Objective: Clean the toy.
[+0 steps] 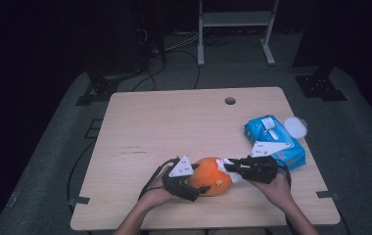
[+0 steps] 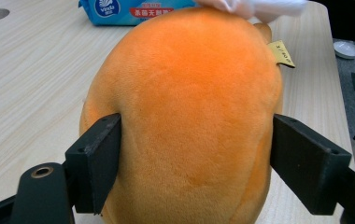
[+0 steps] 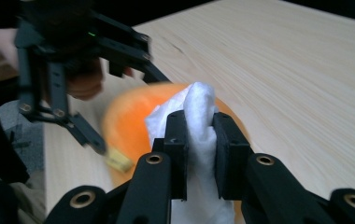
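An orange plush toy (image 1: 212,177) lies near the table's front edge, a yellow tag (image 2: 282,53) on its side. My left gripper (image 1: 198,180) comes in from the left, its jaws pressed into the toy's two flanks (image 2: 189,116). From the right, my right gripper (image 1: 230,168) is shut on a crumpled white tissue (image 3: 199,107), which rests against the top of the toy (image 3: 129,121). The tissue (image 2: 255,7) peeks over the toy's far side in the left gripper view. A hand holds each gripper.
A blue pack of wipes (image 1: 272,139) lies right of the toy, near the table's right edge, with a round white lid (image 1: 295,127) beside it. A cable hole (image 1: 230,101) sits at the back of the wooden table (image 1: 174,122). A metal frame stands on the floor behind.
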{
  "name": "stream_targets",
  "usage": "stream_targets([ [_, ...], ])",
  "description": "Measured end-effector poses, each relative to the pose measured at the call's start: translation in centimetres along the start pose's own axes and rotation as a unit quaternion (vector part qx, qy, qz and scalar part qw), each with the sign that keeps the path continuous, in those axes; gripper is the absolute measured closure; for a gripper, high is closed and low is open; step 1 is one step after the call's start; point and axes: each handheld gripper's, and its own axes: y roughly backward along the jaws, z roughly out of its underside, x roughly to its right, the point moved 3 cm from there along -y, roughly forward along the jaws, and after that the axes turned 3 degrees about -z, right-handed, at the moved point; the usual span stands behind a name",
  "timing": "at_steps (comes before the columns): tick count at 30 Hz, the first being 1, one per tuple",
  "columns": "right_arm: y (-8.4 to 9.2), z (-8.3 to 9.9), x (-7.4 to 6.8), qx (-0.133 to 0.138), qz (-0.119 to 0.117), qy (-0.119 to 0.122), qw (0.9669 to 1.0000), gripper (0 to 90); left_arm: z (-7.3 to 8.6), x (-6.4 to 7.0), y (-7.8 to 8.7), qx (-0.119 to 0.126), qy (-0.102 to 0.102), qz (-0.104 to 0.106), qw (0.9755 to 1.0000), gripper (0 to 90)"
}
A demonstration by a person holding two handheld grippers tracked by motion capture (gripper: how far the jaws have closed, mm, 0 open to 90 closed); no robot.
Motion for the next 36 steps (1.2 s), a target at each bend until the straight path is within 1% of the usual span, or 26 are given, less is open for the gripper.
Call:
stream_targets([
  [2, -0.4, -0.3, -0.6, -0.009, 0.003, 0.016, 0.9998, 76.5, 0.0, -0.1, 0.1, -0.001, 0.000, 0.004, 1.0000, 20.5],
  [3, -0.6, -0.2, -0.6, -0.016, 0.007, 0.023, 0.9996, 76.5, 0.0, -0.2, 0.1, 0.002, 0.005, 0.007, 1.0000, 20.6],
  [5, -0.5, 0.0, 0.1, -0.018, 0.009, 0.015, 0.9997, 76.5, 0.1, -0.4, 0.2, 0.009, 0.015, 0.011, 0.9998, 20.9],
  [8, 0.1, 0.8, 1.5, -0.037, 0.045, 0.002, 0.9983, 76.5, -0.1, -0.1, 0.1, 0.007, 0.011, 0.008, 0.9999, 20.9],
  [9, 0.2, 0.9, 1.6, -0.036, 0.045, -0.003, 0.9983, 76.6, -0.2, 0.0, 0.1, 0.004, 0.008, 0.007, 0.9999, 20.9],
  [10, 0.2, 0.8, 1.5, -0.031, 0.040, -0.005, 0.9987, 76.6, -0.3, 0.2, 0.0, 0.002, 0.005, 0.004, 1.0000, 20.6],
  [12, 0.0, 0.2, 0.6, -0.025, 0.037, 0.010, 0.9990, 76.5, -0.5, 0.4, 0.0, -0.004, -0.002, 0.001, 1.0000, 20.5],
  [14, -0.3, -0.4, -0.4, -0.018, 0.024, 0.023, 0.9993, 76.5, -0.5, 0.5, -0.1, -0.004, -0.002, -0.001, 1.0000, 20.5],
  [15, -0.4, -0.6, -0.6, -0.018, 0.023, 0.028, 0.9992, 76.4, -0.5, 0.5, -0.1, -0.006, -0.002, -0.002, 1.0000, 20.5],
  [17, -0.7, -0.4, -0.6, -0.028, 0.025, 0.039, 0.9985, 76.5, -0.6, 0.5, 0.0, -0.004, -0.003, 0.000, 1.0000, 19.8],
  [18, -0.7, -0.3, -0.5, -0.030, 0.023, 0.036, 0.9986, 76.4, -0.8, 0.3, 0.2, 0.002, 0.001, 0.007, 1.0000, 19.3],
  [19, -0.6, 0.0, -0.1, -0.033, 0.022, 0.033, 0.9987, 76.5, -1.1, 0.1, 0.5, 0.013, 0.011, 0.013, 0.9998, 18.0],
  [20, -0.4, 0.2, 0.1, -0.033, 0.019, 0.029, 0.9989, 76.5, -1.4, -0.2, 0.7, 0.026, 0.027, 0.019, 0.9991, 16.6],
  [21, -0.3, 0.3, 0.3, -0.028, 0.013, 0.024, 0.9992, 76.4, -1.6, -0.5, 1.0, 0.040, 0.041, 0.019, 0.9982, 15.0],
  [22, -0.1, 0.4, 0.3, -0.029, 0.010, 0.023, 0.9993, 76.4, -1.6, -0.8, 1.0, 0.047, 0.048, 0.013, 0.9976, 14.8],
  [23, -0.1, 0.4, 0.3, -0.029, 0.008, 0.025, 0.9992, 76.4, -1.5, -1.0, 0.9, 0.046, 0.059, 0.003, 0.9972, 14.0],
  [24, -0.1, 0.4, 0.2, -0.031, 0.010, 0.029, 0.9990, 76.4, -1.3, -1.2, 0.6, 0.040, 0.066, 0.005, 0.9970, 12.4],
  [26, -0.3, 0.2, 0.2, -0.037, 0.017, 0.035, 0.9985, 76.4, -0.8, -1.2, 0.1, 0.035, 0.081, 0.014, 0.9960, 13.6],
  [27, -0.3, 0.1, 0.2, -0.040, 0.022, 0.037, 0.9983, 76.4, -0.7, -1.1, -0.1, 0.036, 0.086, 0.013, 0.9956, 14.5],
  [28, -0.4, -0.1, 0.2, -0.041, 0.026, 0.034, 0.9982, 76.5, -0.7, -0.9, -0.2, 0.036, 0.083, 0.007, 0.9959, 16.2],
  [30, -0.4, -0.3, -0.2, -0.033, 0.025, 0.028, 0.9988, 76.6, -0.9, -0.5, -0.5, 0.034, 0.071, 0.001, 0.9969, 18.6],
  [32, -0.7, -0.7, -0.9, -0.022, 0.010, 0.029, 0.9993, 76.6, -1.2, 0.1, -0.7, 0.031, 0.052, -0.008, 0.9981, 19.3],
  [33, -1.0, -1.0, -1.6, -0.019, -0.003, 0.038, 0.9991, 76.5, -1.3, 0.3, -0.8, 0.029, 0.046, -0.011, 0.9985, 19.3],
  [34, -1.3, -1.2, -2.0, -0.021, -0.006, 0.048, 0.9986, 76.5, -1.4, 0.6, -0.8, 0.026, 0.037, -0.013, 0.9989, 19.2],
  [35, -1.7, -1.3, -2.6, -0.031, -0.003, 0.061, 0.9976, 76.5, -1.5, 0.7, -0.8, 0.023, 0.031, -0.013, 0.9992, 19.0],
  [36, -1.9, -1.4, -2.8, -0.039, 0.003, 0.072, 0.9967, 76.5, -1.5, 0.5, -0.6, 0.023, 0.030, -0.010, 0.9992, 17.8],
])
